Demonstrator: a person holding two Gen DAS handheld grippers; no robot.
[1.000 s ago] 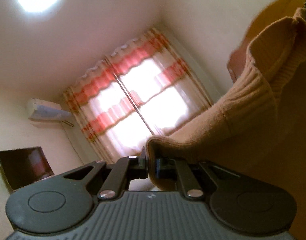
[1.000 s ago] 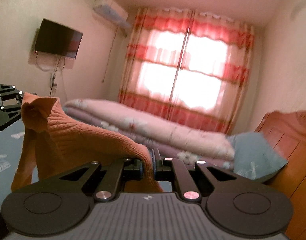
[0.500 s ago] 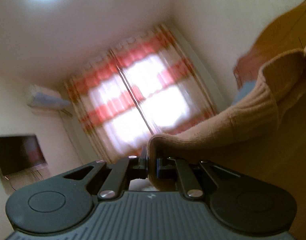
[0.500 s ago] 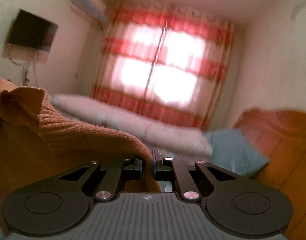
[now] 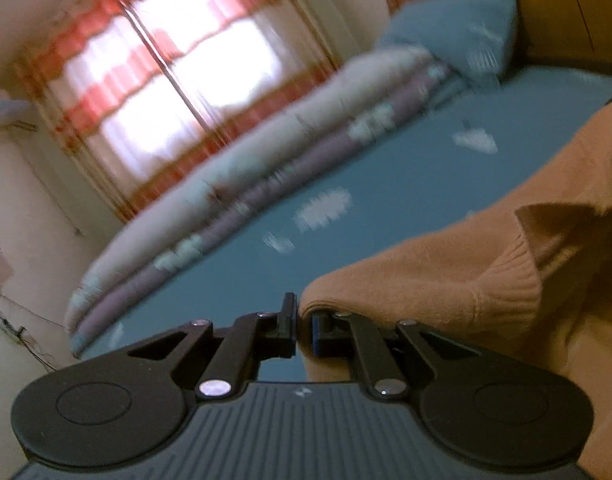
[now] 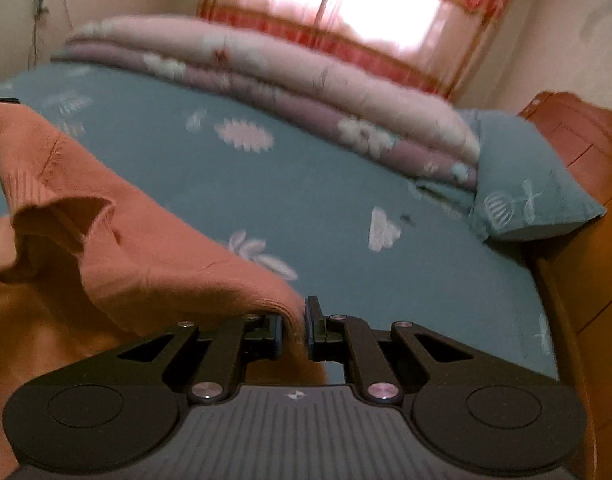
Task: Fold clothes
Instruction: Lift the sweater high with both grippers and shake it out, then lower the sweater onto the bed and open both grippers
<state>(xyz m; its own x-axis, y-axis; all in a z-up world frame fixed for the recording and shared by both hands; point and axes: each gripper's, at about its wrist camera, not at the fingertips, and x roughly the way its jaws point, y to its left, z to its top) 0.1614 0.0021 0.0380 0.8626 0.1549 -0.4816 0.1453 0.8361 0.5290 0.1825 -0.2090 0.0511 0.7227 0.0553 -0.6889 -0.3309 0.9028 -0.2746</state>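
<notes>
Over the blue bed sheet (image 6: 326,200), near its middle, both your left tool (image 5: 302,328) and right tool (image 6: 293,326) pinch the orange sweater (image 6: 146,264), so lay it down flat, taut and level.

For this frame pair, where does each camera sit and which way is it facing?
Left wrist: sits on the left tool, tilted down across the bed toward the curtains; its fingers pinch the orange sweater.
Right wrist: sits on the right tool, facing the folded quilt and pillow; its fingers pinch the sweater too.
Shared: sweater, bed, quilt, curtains.
</notes>
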